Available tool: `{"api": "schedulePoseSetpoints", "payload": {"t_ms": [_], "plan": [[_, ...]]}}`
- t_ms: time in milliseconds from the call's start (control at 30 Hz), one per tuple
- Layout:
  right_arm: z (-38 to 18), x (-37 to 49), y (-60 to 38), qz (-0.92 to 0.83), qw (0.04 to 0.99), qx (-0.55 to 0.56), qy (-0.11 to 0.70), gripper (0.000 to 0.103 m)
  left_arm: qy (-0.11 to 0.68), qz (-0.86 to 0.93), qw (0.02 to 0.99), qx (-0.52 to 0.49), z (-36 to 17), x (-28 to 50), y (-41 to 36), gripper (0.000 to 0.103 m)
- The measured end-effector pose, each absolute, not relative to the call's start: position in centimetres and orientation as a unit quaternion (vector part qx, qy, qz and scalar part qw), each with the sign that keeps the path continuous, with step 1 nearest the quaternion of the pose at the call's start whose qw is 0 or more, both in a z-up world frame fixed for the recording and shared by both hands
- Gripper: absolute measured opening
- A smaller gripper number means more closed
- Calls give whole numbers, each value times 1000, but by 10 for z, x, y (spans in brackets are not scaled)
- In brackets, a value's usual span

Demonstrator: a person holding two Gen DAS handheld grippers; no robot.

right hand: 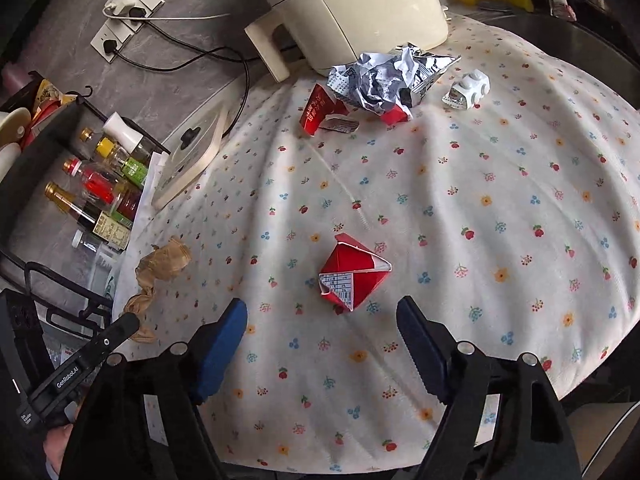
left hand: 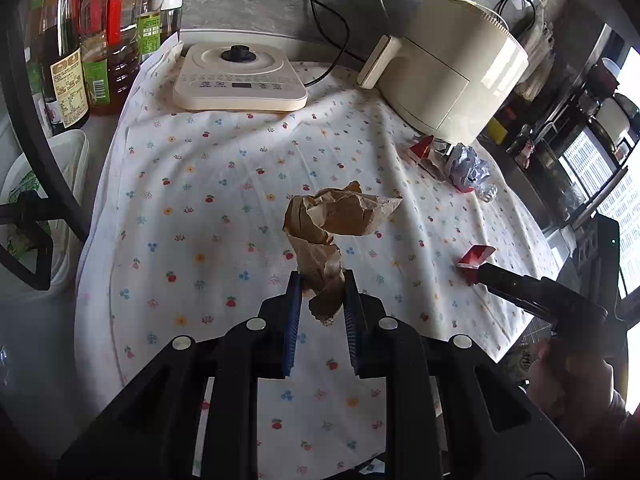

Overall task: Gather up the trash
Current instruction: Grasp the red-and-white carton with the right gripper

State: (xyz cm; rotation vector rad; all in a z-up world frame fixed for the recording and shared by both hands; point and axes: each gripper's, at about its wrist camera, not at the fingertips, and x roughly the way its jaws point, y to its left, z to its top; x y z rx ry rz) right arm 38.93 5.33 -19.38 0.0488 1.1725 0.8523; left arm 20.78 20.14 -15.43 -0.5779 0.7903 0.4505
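My left gripper (left hand: 320, 284) is shut on the twisted end of a crumpled brown paper bag (left hand: 340, 216), whose bulk lies on the floral tablecloth (left hand: 200, 200). The bag also shows in the right wrist view (right hand: 160, 264). My right gripper (right hand: 322, 312) is open, just short of a flattened red carton (right hand: 352, 276) that lies between and ahead of its fingers. The carton also shows in the left wrist view (left hand: 476, 258). More trash lies by the air fryer: a crumpled silver wrapper (right hand: 384, 76), another red carton (right hand: 320, 110) and a small white piece (right hand: 468, 90).
A cream air fryer (left hand: 448, 76) and an induction cooker (left hand: 240, 76) stand at the back of the table. Oil and sauce bottles (left hand: 100, 40) stand at the left. A white bin with a bag (left hand: 36, 200) sits beside the table's left edge.
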Motion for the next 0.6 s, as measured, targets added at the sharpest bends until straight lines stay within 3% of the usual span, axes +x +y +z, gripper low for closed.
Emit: {"api": "schedulePoseSetpoints", "payload": {"t_ms": [233, 433, 533, 600], "plan": [[-197, 398, 79, 374, 764, 31, 525, 75, 378, 209, 860, -270, -156, 205, 231, 21], [-196, 394, 96, 360, 781, -12, 510, 69, 378, 201, 863, -270, -157, 206, 242, 21], [-195, 387, 101, 350, 794, -53, 495, 61, 377, 196, 864, -271, -157, 208, 243, 21], [-195, 383, 103, 340, 802, -86, 483, 47, 377, 192, 865, -271, -157, 209, 243, 21]]}}
